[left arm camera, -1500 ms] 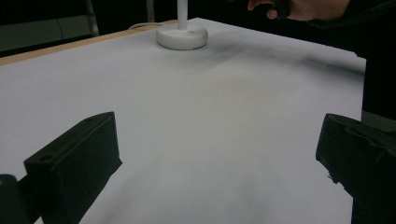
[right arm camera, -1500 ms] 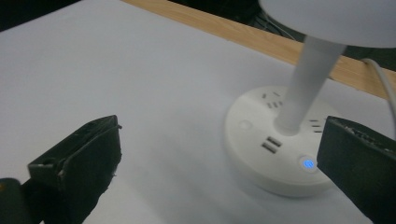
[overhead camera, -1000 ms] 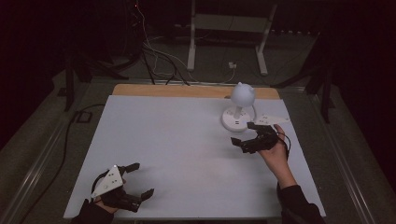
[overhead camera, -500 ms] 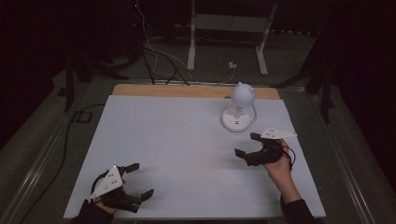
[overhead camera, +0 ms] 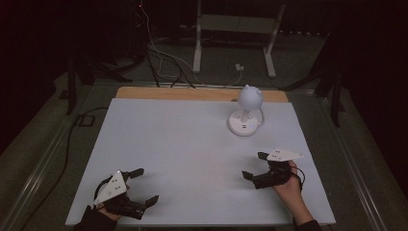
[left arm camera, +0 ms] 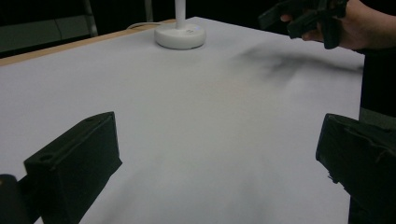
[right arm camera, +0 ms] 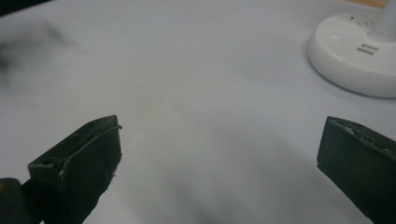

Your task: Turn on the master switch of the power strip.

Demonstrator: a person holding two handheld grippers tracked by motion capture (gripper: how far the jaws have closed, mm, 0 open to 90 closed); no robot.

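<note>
That little white desk lamp (overhead camera: 245,114) at the table's far right looks light but top-heavy, so I'd pinch its thin stem; both the right gripper (overhead camera: 257,167) and left gripper (overhead camera: 142,186) gape wide, holding nothing.

**My Equipment: Appearance Check**

My left gripper (overhead camera: 144,186) is black, with two blocky jaws and a pale grey three-cornered plate on top. My right gripper (overhead camera: 255,165) matches: black body, the same grey plate, a dark cable looping at its rear. Each jaw tip shows a small round hole. My sleeves are dark.
</note>
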